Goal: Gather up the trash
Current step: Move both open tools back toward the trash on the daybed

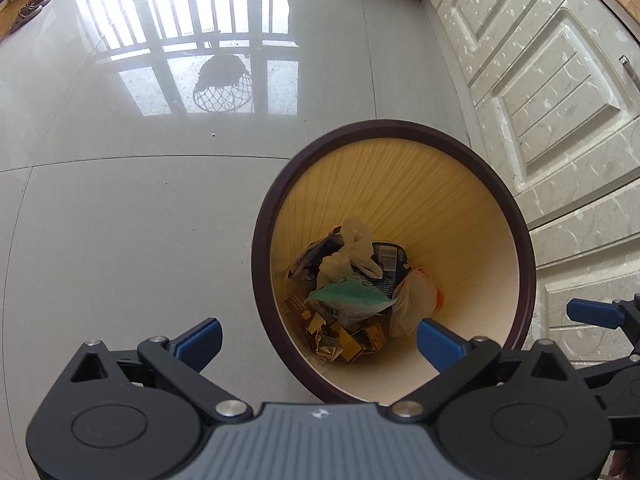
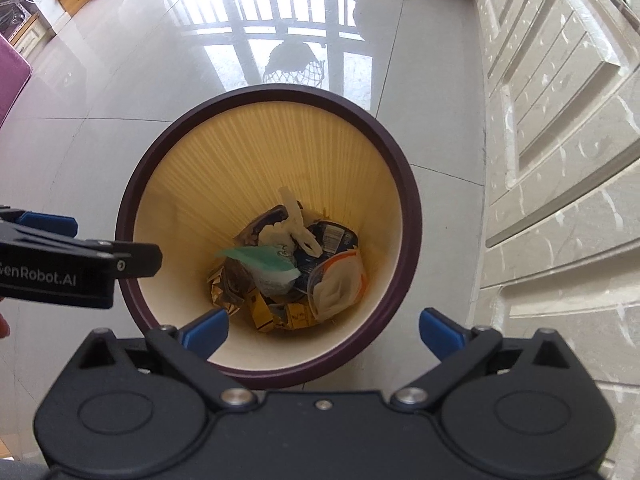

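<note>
The bin (image 2: 264,216) stands on the tiled floor (image 1: 120,220) just beside the pale cabinet doors (image 1: 560,100), and both grippers point down over its mouth, so that anything let go falls inside. The left gripper (image 1: 318,338) has its jaws spread wide with nothing between them; the right gripper (image 2: 322,334) is likewise wide open and empty. The trash (image 2: 292,268) lies heaped at the bottom of the bin: wrappers, a crumpled plastic bag (image 1: 348,256), a green packet (image 1: 352,296) on top. Judging by this, the drop looks complete.
</note>
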